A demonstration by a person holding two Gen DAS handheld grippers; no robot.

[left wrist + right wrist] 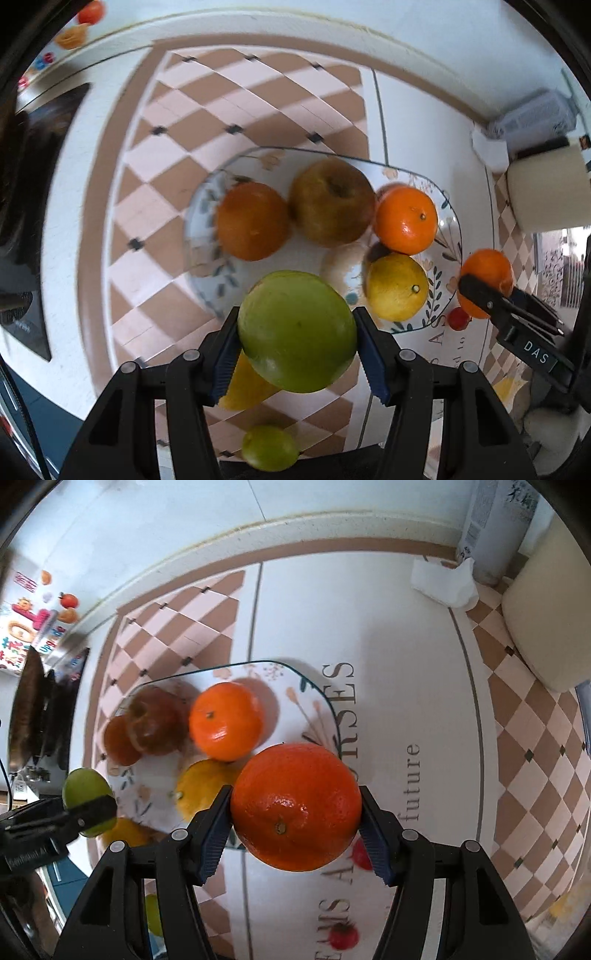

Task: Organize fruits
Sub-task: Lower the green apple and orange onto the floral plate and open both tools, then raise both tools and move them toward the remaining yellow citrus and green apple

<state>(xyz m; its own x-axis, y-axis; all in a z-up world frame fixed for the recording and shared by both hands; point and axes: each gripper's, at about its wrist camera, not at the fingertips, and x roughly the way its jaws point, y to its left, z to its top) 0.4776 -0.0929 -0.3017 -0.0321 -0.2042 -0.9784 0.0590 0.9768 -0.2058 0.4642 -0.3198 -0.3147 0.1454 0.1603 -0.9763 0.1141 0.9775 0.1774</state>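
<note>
Both grippers loaded, held over the fruit plate.

My left gripper [295, 332] has its fingers [225, 354] clamped on a green apple [295, 328]; my right gripper [295, 808] grips an orange [295, 805]. Below on the bench [388, 627], the plate [448, 254] carries two oranges, a brownish apple [330, 201] and a lemon [397, 286].

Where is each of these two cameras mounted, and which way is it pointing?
Left wrist: rides on the left claw, facing down at the plate; its own fingers clamp a green apple.
Right wrist: rides on the right claw, facing down; its fingers clamp an orange.
Shared: the plate, its lemon and each other's claw.
</note>
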